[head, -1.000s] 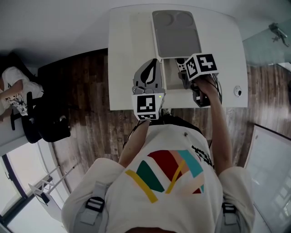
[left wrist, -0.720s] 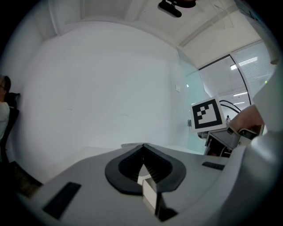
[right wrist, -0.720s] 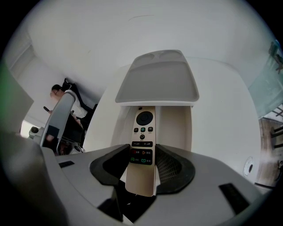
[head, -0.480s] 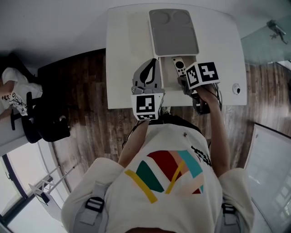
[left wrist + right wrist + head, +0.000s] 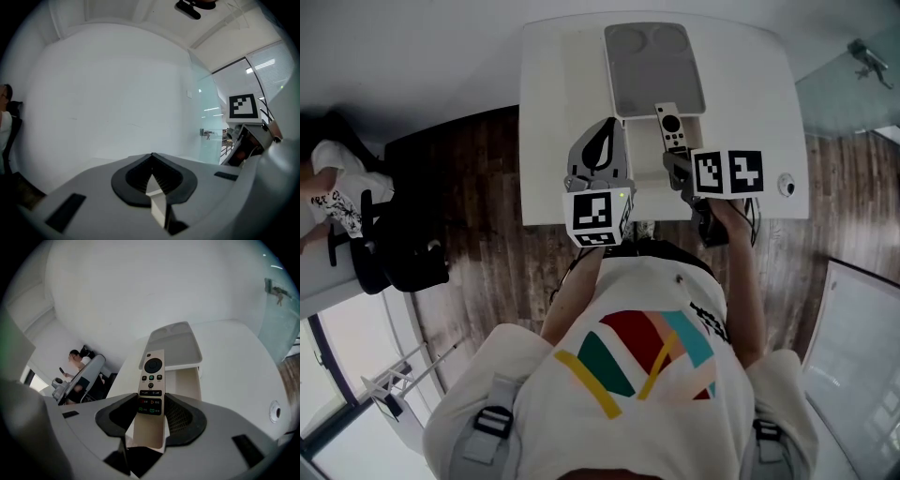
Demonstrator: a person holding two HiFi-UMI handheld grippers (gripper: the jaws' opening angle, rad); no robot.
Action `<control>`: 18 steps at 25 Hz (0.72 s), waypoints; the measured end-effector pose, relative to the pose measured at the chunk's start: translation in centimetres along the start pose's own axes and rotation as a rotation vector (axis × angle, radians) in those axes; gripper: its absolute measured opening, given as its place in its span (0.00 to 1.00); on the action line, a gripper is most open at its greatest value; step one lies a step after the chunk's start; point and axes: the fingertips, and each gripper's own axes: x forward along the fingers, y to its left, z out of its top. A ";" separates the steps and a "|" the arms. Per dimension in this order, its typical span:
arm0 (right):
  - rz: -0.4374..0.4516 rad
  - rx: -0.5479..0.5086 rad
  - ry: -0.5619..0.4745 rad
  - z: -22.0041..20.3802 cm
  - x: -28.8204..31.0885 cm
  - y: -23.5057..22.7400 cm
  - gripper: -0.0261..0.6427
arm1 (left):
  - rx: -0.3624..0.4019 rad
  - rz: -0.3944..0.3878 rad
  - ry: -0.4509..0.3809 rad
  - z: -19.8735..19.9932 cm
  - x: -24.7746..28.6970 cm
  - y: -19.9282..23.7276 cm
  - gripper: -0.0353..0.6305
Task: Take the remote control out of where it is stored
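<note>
Head view looks steeply down on the worktop [image 5: 553, 94], upper centre, shared by the close right gripper view; left gripper view faces a wall [image 5: 117, 93].

Left gripper [image 5: 153, 164] fingers together, right gripper [image 5: 151, 401] gripping remote control [image 5: 151, 373]

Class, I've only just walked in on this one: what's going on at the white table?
A person stands at a white table with a gripper in each hand. The right gripper has its tongs closed on the lower end of the remote control, holding it above the open box, whose grey lid is folded back. The left gripper sits at the box's left side, its tongs shut on a thin white piece, apparently the box's wall.
</note>
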 end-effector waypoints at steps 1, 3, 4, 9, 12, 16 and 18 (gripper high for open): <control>-0.001 -0.009 -0.035 0.6 -0.3 0.1 0.32 | 0.000 0.004 -0.004 0.5 0.1 0.1 0.06; -0.011 -0.041 -0.099 1.8 -0.9 0.3 0.32 | 0.004 0.011 -0.018 1.5 0.2 0.1 0.06; -0.014 -0.058 -0.128 2.3 -1.2 0.4 0.32 | 0.006 0.013 -0.026 2.1 0.3 0.2 0.06; -0.004 -0.124 -0.280 4.9 -2.7 1.9 0.32 | 0.013 0.020 -0.062 4.7 0.5 0.4 0.06; -0.014 -0.156 -0.377 6.5 -4.1 3.0 0.32 | 0.016 0.024 -0.077 6.1 0.4 0.6 0.06; -0.017 -0.200 -0.510 8.5 -6.3 4.4 0.32 | 0.013 0.023 -0.130 8.0 0.0 0.9 0.06; -0.007 -0.220 -0.568 9.3 -7.3 5.1 0.32 | 0.009 0.021 -0.150 8.9 -0.1 0.8 0.06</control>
